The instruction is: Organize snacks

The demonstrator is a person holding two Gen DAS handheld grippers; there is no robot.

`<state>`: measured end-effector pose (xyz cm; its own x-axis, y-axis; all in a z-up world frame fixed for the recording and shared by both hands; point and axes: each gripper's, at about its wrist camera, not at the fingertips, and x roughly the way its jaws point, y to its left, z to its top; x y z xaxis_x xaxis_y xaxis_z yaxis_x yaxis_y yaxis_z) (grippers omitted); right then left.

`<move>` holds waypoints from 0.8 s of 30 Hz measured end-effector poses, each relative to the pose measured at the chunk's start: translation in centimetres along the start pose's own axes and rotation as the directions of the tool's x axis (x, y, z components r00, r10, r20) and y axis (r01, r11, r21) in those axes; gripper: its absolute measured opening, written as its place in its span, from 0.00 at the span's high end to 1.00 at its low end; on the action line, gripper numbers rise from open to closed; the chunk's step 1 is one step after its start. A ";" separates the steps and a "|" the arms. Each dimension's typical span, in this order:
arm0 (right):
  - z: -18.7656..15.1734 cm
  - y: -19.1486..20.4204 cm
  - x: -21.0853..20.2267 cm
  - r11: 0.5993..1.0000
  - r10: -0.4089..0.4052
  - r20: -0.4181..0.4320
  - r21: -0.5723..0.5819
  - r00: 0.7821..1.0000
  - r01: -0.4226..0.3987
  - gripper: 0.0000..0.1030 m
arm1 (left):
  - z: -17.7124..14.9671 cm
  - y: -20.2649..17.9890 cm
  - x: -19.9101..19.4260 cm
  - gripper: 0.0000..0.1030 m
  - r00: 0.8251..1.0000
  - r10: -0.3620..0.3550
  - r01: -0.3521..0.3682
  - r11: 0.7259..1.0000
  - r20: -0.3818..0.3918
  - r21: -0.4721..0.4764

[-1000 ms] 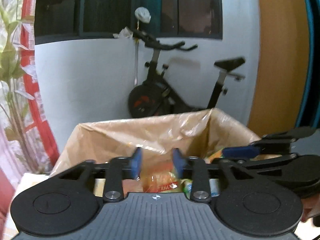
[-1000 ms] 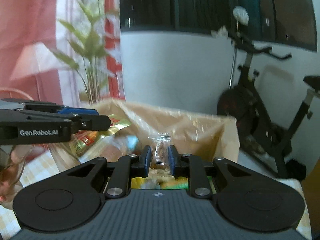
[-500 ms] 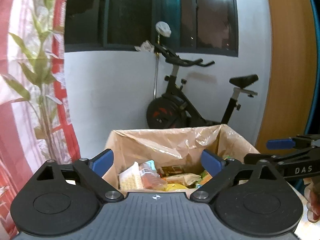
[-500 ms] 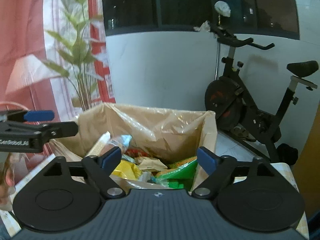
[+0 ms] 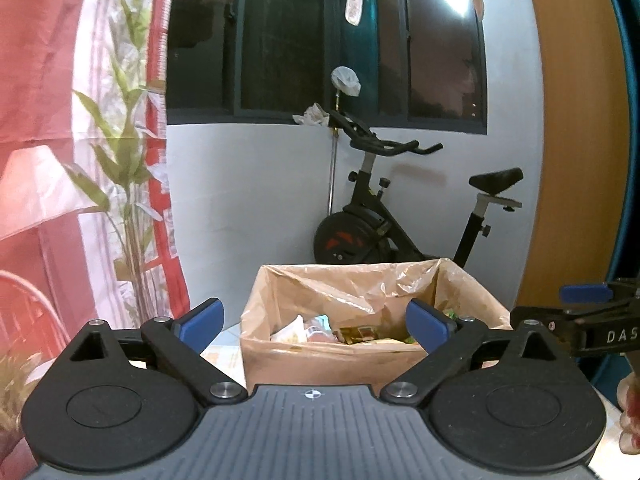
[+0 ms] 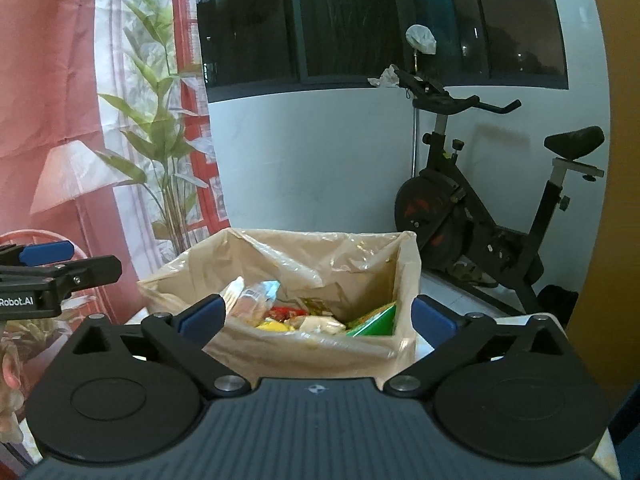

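A cardboard box (image 5: 332,364) lined with a tan plastic bag stands ahead of both grippers, with several snack packets (image 6: 280,312) inside and a green packet (image 6: 374,318) against its right wall. My left gripper (image 5: 314,322) hangs in front of the box, a little above its rim, its jaws opening wide with nothing between them. My right gripper (image 6: 318,315) is level with it on the right, its jaws also opening and empty. Each wrist view catches the other gripper's fingers (image 5: 584,293) (image 6: 48,252) at its edge.
A black exercise bike (image 5: 384,220) stands behind the box by the white wall. A leafy plant (image 5: 120,160) and red curtain are at the left, a wooden panel (image 5: 568,160) at the right. The box rests on a checked tablecloth (image 5: 224,354). A hand (image 6: 10,392) shows low left.
Both grippers have drawn back and up from the box. The right one let go of a clear snack packet, and both sets of jaws have spread wide.
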<state>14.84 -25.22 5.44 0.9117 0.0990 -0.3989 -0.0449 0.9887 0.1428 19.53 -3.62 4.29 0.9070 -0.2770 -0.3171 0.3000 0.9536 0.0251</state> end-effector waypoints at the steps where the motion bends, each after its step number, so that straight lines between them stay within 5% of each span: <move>1: -0.1 0.2 -0.5 1.000 0.001 0.002 0.003 1.000 -0.001 0.01 | 0.0 0.1 -0.6 0.04 1.000 0.006 -0.005 1.000 0.003 -0.010; 24: -1.9 5.1 -11.9 0.998 -0.055 0.107 -0.014 0.993 0.057 0.00 | 0.2 0.0 -12.5 0.04 0.990 0.113 -0.112 0.994 0.081 -0.022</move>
<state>3.00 -21.19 9.19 0.9512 0.0314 -0.3068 0.0017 0.9942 0.1072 8.22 -0.18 8.43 0.9561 -0.1760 -0.2342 0.1903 0.9809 0.0397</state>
